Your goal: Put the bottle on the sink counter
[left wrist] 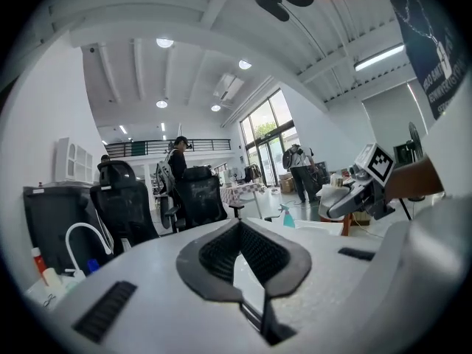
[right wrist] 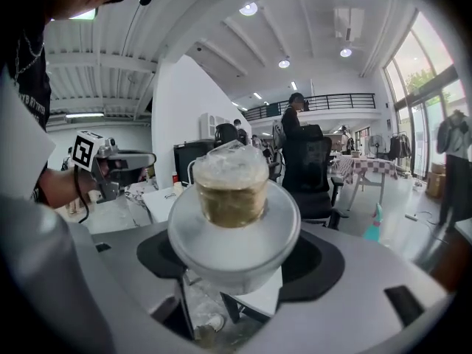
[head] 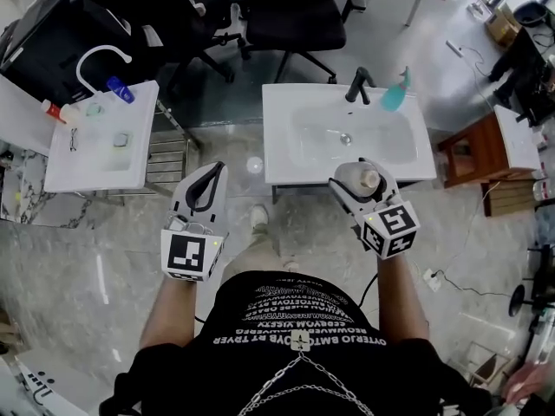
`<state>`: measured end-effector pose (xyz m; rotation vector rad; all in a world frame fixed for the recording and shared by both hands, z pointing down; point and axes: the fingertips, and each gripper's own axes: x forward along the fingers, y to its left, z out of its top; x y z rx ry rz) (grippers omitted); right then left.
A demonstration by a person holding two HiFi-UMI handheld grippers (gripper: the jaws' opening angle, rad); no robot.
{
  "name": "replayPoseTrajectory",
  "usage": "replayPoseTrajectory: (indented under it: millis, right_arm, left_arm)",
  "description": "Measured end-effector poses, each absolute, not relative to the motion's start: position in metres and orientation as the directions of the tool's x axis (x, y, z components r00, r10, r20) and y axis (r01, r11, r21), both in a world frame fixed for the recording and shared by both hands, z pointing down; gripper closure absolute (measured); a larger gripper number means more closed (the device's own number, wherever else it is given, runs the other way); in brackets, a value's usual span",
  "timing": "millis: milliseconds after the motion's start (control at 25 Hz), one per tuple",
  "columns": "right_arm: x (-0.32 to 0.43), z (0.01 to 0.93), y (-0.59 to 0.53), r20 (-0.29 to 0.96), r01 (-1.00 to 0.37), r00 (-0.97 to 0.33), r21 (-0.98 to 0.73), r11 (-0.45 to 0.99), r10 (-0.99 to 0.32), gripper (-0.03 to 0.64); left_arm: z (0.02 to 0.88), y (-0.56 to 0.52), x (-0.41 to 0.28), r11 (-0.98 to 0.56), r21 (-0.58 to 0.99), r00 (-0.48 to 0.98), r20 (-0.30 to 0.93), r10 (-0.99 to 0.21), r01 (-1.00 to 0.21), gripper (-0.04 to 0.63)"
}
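One bottle (right wrist: 230, 198) sits clamped between jaws of the right gripper (right wrist: 234, 264).

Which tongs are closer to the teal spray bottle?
Right. The right tongs, gripping a pale plastic bottle, are at the front edge of the white sink that bears the teal spray bottle. The left tongs are left of that sink, over the grey floor.

Only lettering in view: rows of white capitals on the person's black T-shirt (head: 299, 315), near edge, too small and warped to read reliably. Whitish plastic bottle (right wrist: 232, 231): no legible label.
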<state>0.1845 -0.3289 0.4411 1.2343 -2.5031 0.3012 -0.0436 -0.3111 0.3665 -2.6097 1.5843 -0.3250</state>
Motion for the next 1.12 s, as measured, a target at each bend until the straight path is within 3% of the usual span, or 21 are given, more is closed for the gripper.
replayPoseTrajectory:
  millis: [560,1120]
  right_arm:
    - [0.107,0.582,-0.423,0.516,-0.736,-0.602,-0.062,0.674,-0.61,0.282]
    - [0.056,0.713,-0.465,0.628,-0.69,-0.605,-0.104,0.717,-0.491,0.282]
  left_arm:
    - [0.393,-0.432,-0.06,-0.516,-0.16,0.486,0.191,-0.853,-0.842,0.589]
    - [0.441,-0.467,-0.116,-0.468,-0.151,0.413,0.291,-0.863,-0.871,0.589]
